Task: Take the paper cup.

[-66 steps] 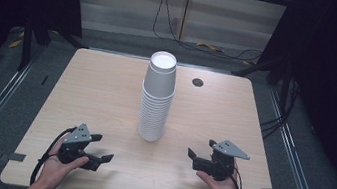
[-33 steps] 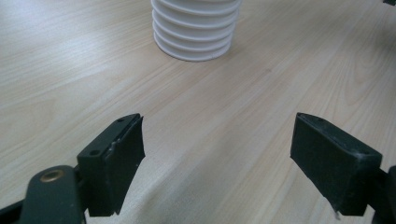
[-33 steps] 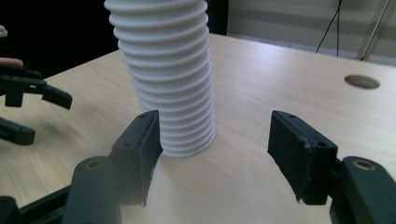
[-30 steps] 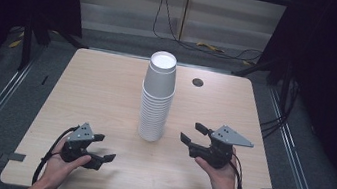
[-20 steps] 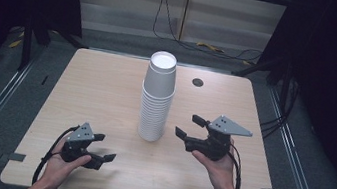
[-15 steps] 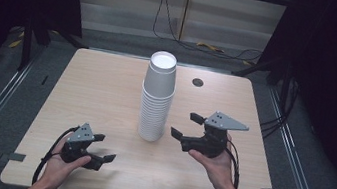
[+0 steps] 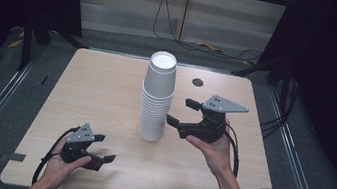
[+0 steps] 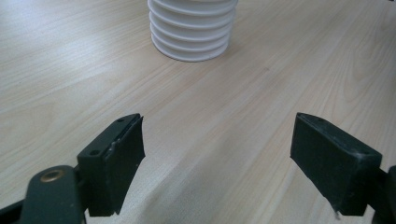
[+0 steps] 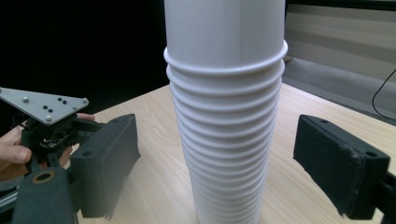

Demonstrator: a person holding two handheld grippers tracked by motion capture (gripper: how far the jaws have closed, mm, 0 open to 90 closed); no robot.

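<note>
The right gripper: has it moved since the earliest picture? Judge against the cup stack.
Yes. In the high view the right gripper has moved forward and leftward from the table's near right area; its open jaws now flank the stack of white paper cups.

The left tongs (image 7: 100, 150) sit low at the near left, held in the person's left hand (image 7: 65, 162), jaws spread wide and pointing right and far. The right tongs (image 7: 183, 113) are raised at mid right in the right hand (image 7: 211, 149), forearm reaching in from the near edge, jaws wide apart and aimed left.
</note>
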